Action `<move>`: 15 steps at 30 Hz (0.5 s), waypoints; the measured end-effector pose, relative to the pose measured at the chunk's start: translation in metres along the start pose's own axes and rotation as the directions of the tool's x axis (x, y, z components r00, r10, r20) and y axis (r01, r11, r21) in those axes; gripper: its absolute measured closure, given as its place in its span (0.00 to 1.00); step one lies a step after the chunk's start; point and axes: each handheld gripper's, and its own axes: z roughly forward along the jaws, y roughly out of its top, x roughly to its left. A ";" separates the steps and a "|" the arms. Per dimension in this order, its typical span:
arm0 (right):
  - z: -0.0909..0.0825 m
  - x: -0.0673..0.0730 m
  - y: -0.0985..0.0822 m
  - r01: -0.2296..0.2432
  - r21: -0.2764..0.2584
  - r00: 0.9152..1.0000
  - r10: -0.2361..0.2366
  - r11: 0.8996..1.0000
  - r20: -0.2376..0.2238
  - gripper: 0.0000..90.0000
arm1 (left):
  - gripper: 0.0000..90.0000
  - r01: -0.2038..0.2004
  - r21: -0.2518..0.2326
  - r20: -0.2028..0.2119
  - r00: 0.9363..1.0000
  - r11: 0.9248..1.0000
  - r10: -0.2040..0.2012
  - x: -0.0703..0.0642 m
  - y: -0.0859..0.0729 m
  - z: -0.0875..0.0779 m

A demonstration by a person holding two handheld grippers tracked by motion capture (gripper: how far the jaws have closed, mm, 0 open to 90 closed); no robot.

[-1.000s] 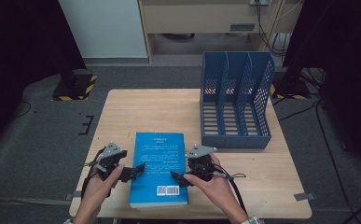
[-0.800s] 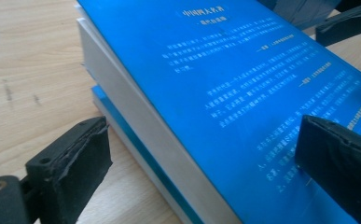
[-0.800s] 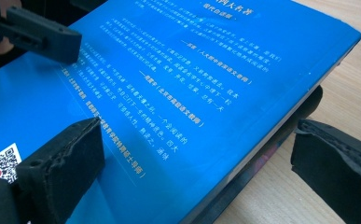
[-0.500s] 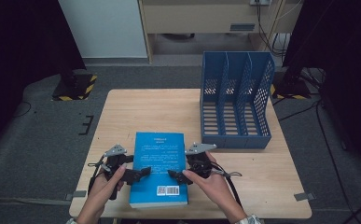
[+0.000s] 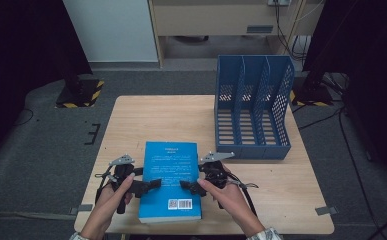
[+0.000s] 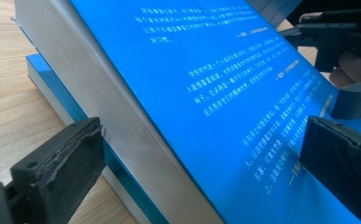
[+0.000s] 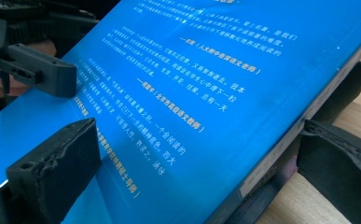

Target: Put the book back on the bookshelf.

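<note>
Left tool (image 5: 153,184) and right tool (image 5: 187,185) each clenched on the blue book (image 5: 171,180): one jaw over the cover, one under the edge, seen close in both gripper views. Book between the two tools, near edge of the surface (image 5: 146,120), long axis running away from the hands. Both equally near, one per long side. Second blue book (image 6: 52,88) lying beneath. White Chinese print on the cover, too small to read reliably; barcode label (image 5: 179,204) at the near end. Beyond the right tool, well apart: blue file rack (image 5: 253,107), upright, slots empty. Likely destination; lift and stand-up still to come.
</note>
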 end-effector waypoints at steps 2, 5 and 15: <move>0.001 -0.002 0.000 -0.009 0.002 1.000 0.009 1.000 -0.007 0.00 | 0.00 0.004 0.002 0.007 1.000 1.000 -0.004 0.001 0.000 0.000; 0.002 -0.004 0.000 -0.024 0.004 1.000 0.024 1.000 -0.019 0.00 | 0.00 0.025 0.001 0.035 0.999 1.000 -0.025 0.007 -0.001 0.000; 0.005 -0.010 0.000 -0.067 -0.002 0.997 0.067 0.998 -0.038 0.00 | 0.00 0.058 -0.003 0.087 0.995 0.998 -0.057 0.017 -0.003 0.002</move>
